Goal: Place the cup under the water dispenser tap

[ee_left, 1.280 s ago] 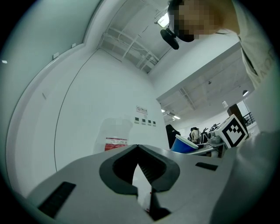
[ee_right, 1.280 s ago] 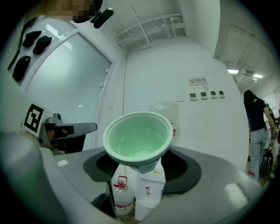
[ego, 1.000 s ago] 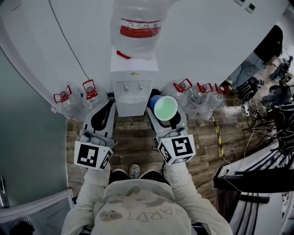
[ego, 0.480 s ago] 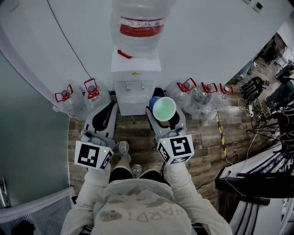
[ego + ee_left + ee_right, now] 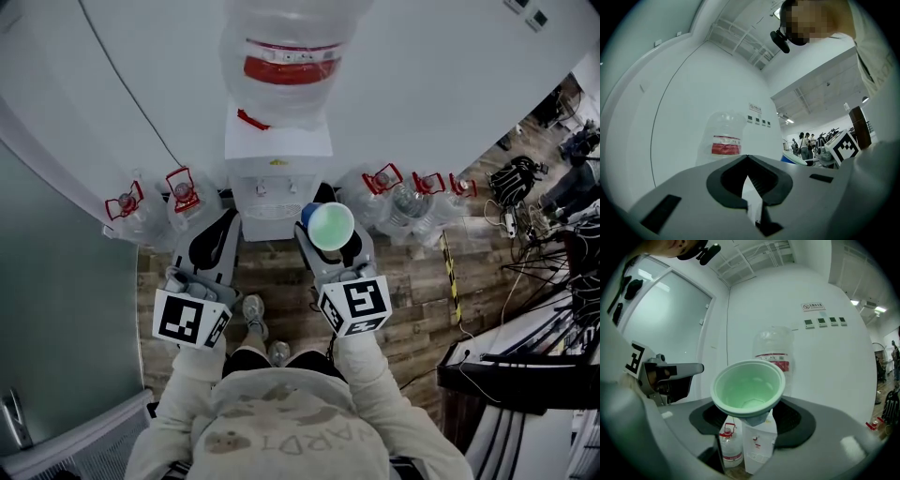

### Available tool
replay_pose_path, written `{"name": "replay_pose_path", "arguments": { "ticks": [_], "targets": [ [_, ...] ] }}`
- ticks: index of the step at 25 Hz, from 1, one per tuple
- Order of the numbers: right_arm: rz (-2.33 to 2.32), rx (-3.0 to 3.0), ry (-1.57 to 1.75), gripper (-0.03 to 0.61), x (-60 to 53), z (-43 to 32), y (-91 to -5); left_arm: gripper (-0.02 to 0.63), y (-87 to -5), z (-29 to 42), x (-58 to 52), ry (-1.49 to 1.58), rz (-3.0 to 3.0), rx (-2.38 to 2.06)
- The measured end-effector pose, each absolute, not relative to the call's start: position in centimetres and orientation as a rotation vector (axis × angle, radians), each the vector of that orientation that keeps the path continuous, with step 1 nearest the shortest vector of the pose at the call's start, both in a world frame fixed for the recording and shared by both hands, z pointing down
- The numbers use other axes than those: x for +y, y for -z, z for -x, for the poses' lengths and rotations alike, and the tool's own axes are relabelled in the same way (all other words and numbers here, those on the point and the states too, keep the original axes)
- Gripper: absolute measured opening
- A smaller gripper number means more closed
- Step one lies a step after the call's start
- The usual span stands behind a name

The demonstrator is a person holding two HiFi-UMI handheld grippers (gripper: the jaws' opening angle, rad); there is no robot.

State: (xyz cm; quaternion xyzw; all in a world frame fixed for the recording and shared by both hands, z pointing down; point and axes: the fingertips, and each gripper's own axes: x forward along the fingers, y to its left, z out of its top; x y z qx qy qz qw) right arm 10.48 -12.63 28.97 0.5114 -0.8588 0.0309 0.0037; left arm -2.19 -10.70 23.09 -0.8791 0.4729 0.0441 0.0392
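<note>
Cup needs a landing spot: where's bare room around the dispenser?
The drip tray under the white water dispenser's taps looks bare. Wooden plank floor before it is open. Red-handled clear water bottles crowd both flanks.

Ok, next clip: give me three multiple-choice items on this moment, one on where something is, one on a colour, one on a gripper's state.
1. Where is the cup?
A. On the floor.
B. Between the right gripper's jaws.
C. On a shelf.

2. What colour is the cup's inside?
A. Green.
B. Red.
C. Black.

3. What does the left gripper hold?
A. A bottle.
B. The cup.
C. Nothing.

Answers:
1 B: the right gripper view shows the jaws closed on the cup's lower part.
2 A: that view looks straight into its pale green inside.
3 C: the left gripper view shows its jaws together with nothing between them.
</note>
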Motion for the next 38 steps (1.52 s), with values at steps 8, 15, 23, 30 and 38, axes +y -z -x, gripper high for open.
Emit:
{"name": "replay_pose_path", "arguments": {
  "ticks": [8,15,23,30,38],
  "targets": [
    [-1.57,-2.648,-0.179,0.295,-18.2,-8.3,-32.5,0.005,-24.8,4.1,-16.2,-0.112,2.723,1.441],
    [-1.536,-2.602,-0.257,0.295,-22.3,-6.5,-36.7,0.005,-27.7,5.5,-20.1,-0.067,2.765,1.443],
    [-1.511,-2.552,-0.363,0.295,-25.2,-5.2,-42.1,0.005,-30.8,6.2,-22.8,-0.035,2.804,1.418],
    [-1.496,-2.508,-0.444,0.295,-26.8,-4.1,-47.6,0.005,-34.0,6.9,-24.6,-0.028,2.873,1.446],
    [-1.511,-2.458,-0.527,0.295,-28.7,-3.5,-54.0,0.005,-37.9,7.6,-26.4,0.005,2.92,1.447]
  ]
}}
